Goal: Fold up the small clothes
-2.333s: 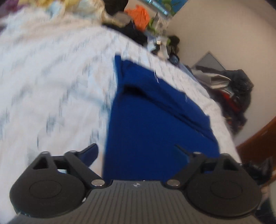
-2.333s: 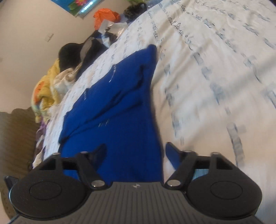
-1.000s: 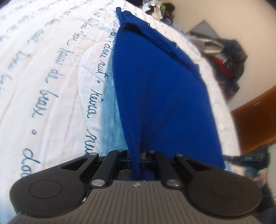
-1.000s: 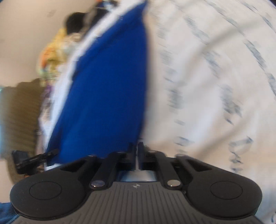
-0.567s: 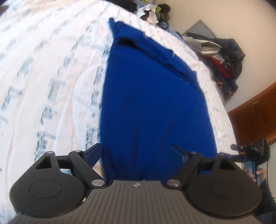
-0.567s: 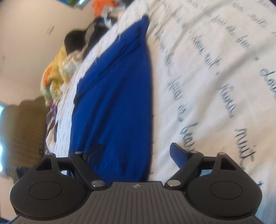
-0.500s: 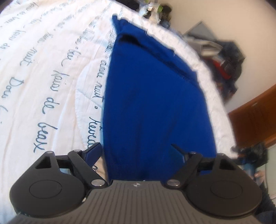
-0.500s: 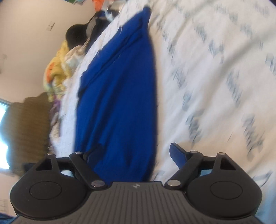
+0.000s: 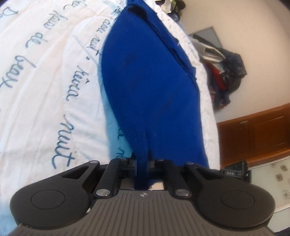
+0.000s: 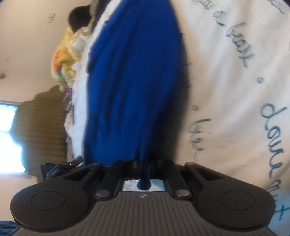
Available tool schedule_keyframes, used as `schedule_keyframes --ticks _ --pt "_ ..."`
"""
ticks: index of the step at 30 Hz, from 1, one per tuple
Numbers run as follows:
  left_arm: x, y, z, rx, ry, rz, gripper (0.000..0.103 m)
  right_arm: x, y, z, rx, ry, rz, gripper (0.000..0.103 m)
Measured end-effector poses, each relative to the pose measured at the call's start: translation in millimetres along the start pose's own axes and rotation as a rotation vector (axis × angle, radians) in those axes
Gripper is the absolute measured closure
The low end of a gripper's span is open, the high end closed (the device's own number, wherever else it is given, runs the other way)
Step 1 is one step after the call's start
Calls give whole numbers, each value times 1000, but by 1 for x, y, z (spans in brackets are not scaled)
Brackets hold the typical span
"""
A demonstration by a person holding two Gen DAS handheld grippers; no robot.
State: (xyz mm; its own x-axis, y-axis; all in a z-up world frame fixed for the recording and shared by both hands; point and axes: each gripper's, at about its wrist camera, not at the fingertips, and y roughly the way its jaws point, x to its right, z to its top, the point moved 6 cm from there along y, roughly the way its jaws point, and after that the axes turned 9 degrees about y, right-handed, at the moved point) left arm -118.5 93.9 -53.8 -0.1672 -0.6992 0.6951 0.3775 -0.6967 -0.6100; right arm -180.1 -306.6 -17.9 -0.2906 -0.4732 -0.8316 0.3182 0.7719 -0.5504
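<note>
On the bed: one blue garment (image 9: 148, 76), knit texture, lying lengthwise on a white quilted bedspread (image 9: 45, 76). Near hem pinched at two places: left gripper (image 9: 142, 161) has just closed and clamps a bunched fold of the hem; right gripper (image 10: 144, 163) has likewise just closed, with a thin ridge of the same cloth between its pads. The far end of the garment shows a folded-over layer with a seam line. Bedspread printed with blue cursive script; legible words include "nuit" and "de". Surroundings, left view: heap of dark and red clothes (image 9: 224, 70) against a pale wall beyond the bed, a wooden cabinet (image 9: 257, 134) lower right, a small jumble of items (image 9: 168, 3) at the far bed edge. Right view: yellow-patterned fabric bundle (image 10: 67, 54) at the bed's far left edge, a dark rounded item (image 10: 79, 18) above it, a brown curtain (image 10: 41, 130) beside a bright window (image 10: 9, 136). Nothing lies on top of the garment.
</note>
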Motion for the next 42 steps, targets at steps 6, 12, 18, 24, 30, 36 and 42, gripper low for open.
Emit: schedule_keyframes --ticks 6,12,18,24,30,36,42 --pt "20 -22 -5 5 148 75 94 -12 -54 0 81 -151 -124 98" --pt "1 -27 -8 -11 99 82 86 4 -34 2 64 -115 -148 97" --pt "32 -54 70 188 380 316 36 -57 -45 54 283 -281 -236 71" --pt "77 61 156 346 649 544 38 -126 59 150 471 -486 -289 32" --pt "34 88 162 287 661 607 32 -107 108 164 484 -734 -482 32" --pt "13 43 208 387 449 529 30 -107 80 179 402 -668 -407 31" --pt "-17 65 305 368 198 489 30 -110 56 308 535 -303 -323 31"
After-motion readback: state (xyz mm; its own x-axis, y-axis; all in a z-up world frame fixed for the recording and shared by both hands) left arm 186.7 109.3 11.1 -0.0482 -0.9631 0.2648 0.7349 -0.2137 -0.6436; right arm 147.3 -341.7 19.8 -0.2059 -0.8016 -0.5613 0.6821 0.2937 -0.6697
